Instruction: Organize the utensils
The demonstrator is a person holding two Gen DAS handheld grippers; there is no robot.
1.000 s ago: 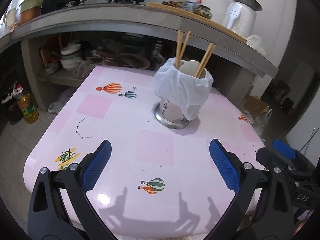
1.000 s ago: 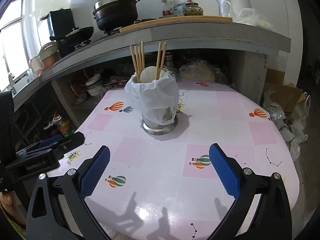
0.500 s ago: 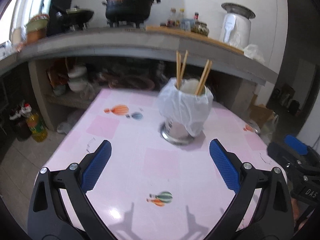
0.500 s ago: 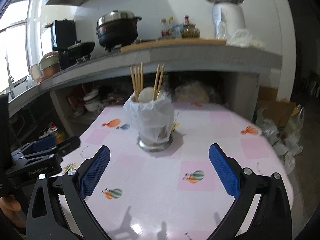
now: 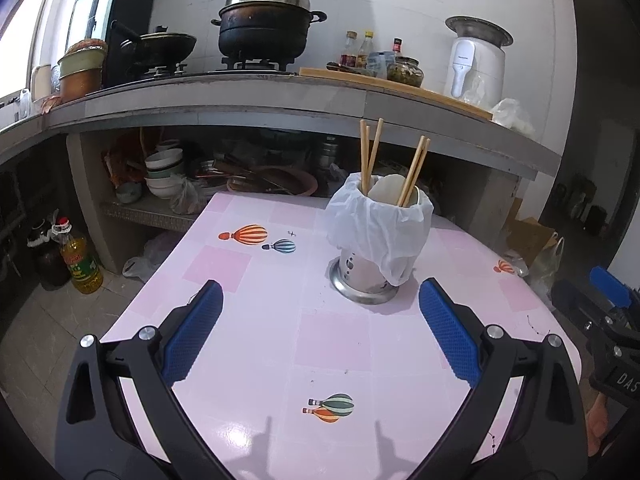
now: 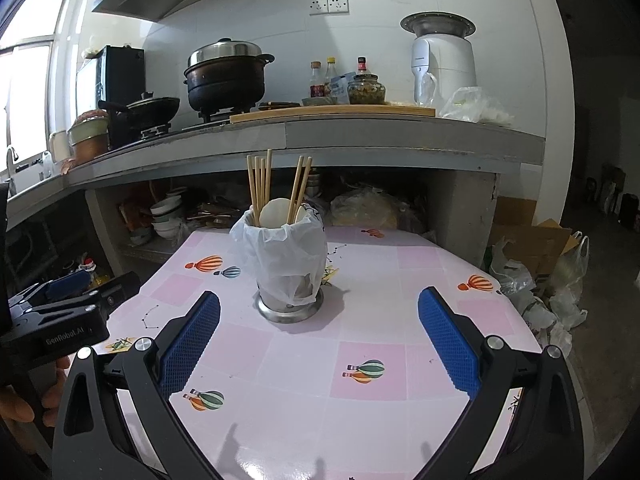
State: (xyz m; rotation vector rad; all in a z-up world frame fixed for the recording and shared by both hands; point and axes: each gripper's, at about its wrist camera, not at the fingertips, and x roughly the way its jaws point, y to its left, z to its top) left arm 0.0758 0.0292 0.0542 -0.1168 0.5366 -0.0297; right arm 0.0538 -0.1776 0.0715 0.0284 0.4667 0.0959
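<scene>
A steel utensil holder (image 5: 366,276) draped with a white plastic bag stands upright on the pink table (image 5: 320,340); it also shows in the right wrist view (image 6: 289,300). Several wooden chopsticks (image 5: 370,156) (image 6: 260,188) and a pale spoon (image 6: 275,213) stand in it. My left gripper (image 5: 320,320) is open and empty, held above the table's near edge, short of the holder. My right gripper (image 6: 318,328) is open and empty, also short of the holder. Each gripper shows at the edge of the other's view.
A grey stone counter (image 5: 240,96) runs behind the table with a black pot (image 5: 266,20), a pan, bottles and a white appliance (image 5: 476,60). Bowls (image 5: 162,172) sit on the shelf below. An oil bottle (image 5: 80,260) stands on the floor left; bags and boxes (image 6: 532,264) right.
Both grippers have pulled back and tilted up, so the holder sits farther off and more of the counter and wall shows. Both stay open and empty.
</scene>
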